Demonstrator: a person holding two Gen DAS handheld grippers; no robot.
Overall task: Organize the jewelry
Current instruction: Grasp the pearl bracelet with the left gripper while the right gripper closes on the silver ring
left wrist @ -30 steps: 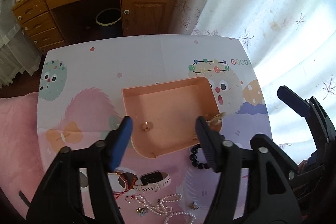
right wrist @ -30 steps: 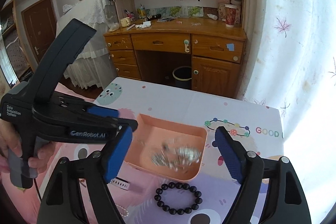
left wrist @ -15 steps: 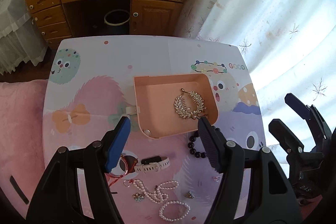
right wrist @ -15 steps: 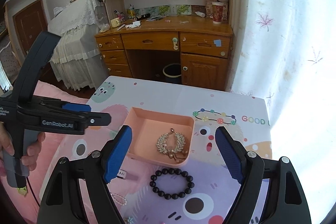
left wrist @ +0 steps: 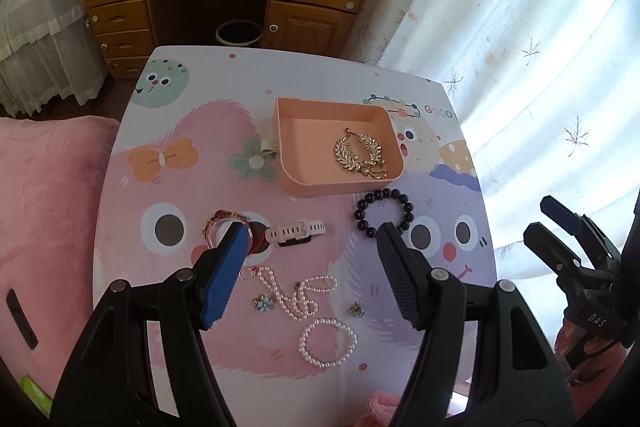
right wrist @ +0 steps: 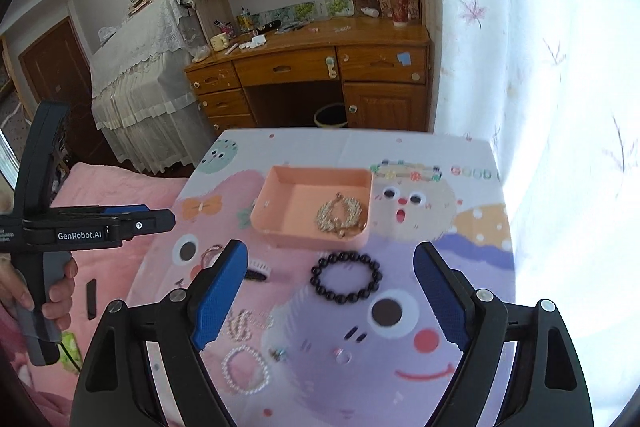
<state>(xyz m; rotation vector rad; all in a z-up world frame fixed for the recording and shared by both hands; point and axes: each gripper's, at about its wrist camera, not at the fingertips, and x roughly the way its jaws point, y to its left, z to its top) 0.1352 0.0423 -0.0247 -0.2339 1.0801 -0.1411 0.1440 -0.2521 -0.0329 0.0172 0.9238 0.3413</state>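
The gold leaf brooch (left wrist: 360, 155) now lies in the pink tray (left wrist: 294, 183), and both the left gripper (left wrist: 308, 277) and right gripper (right wrist: 330, 297) have pulled back open and empty, the right's jaws having just widened, so the black bead bracelet (right wrist: 346, 277) at the tray's six o'clock looks next.

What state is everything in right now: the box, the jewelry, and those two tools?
Pink box: open, holds the gold brooch.
Black bead bracelet: on the table, outside the box.
Watch: lying flat on the table.
Pearl necklace: loose, tangled.
Pearl bracelet: lying flat.
Left tool: open, empty.
Right tool: open, empty.
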